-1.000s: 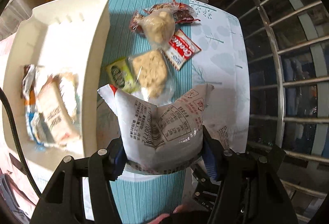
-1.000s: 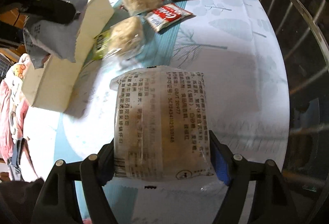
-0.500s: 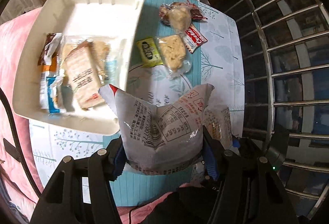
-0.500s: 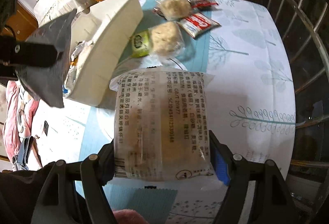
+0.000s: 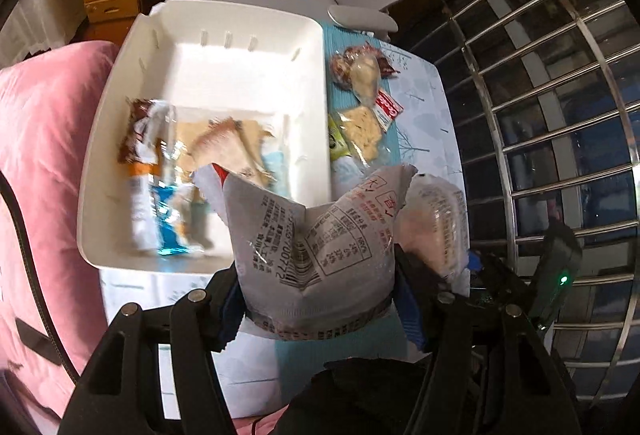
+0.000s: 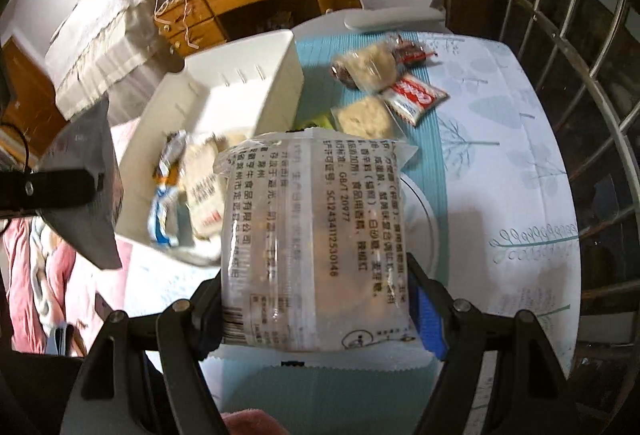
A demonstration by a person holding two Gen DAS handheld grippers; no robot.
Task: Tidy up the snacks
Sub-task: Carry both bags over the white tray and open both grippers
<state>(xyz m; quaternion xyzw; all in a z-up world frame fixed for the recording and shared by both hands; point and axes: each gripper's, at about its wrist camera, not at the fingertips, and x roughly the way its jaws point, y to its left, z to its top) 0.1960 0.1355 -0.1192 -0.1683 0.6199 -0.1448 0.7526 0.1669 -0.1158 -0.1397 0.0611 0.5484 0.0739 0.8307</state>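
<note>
Both claws had risen and moved toward the white plastic bin (image 5: 120,171) at the table's left edge. The left claw (image 5: 316,299) gripped a crinkly grey snack bag (image 5: 312,247) over its near corner; the right claw (image 6: 316,315) squeezed a clear cake packet (image 6: 312,235) beside it. Dropping looked next.

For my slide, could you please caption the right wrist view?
Right gripper holds a clear snack pack above the table, near the white bin.

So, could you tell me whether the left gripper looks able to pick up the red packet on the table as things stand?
Probably not yet: the left gripper is shut on a grey snack bag, so it has no free grip for the red packet.
</note>
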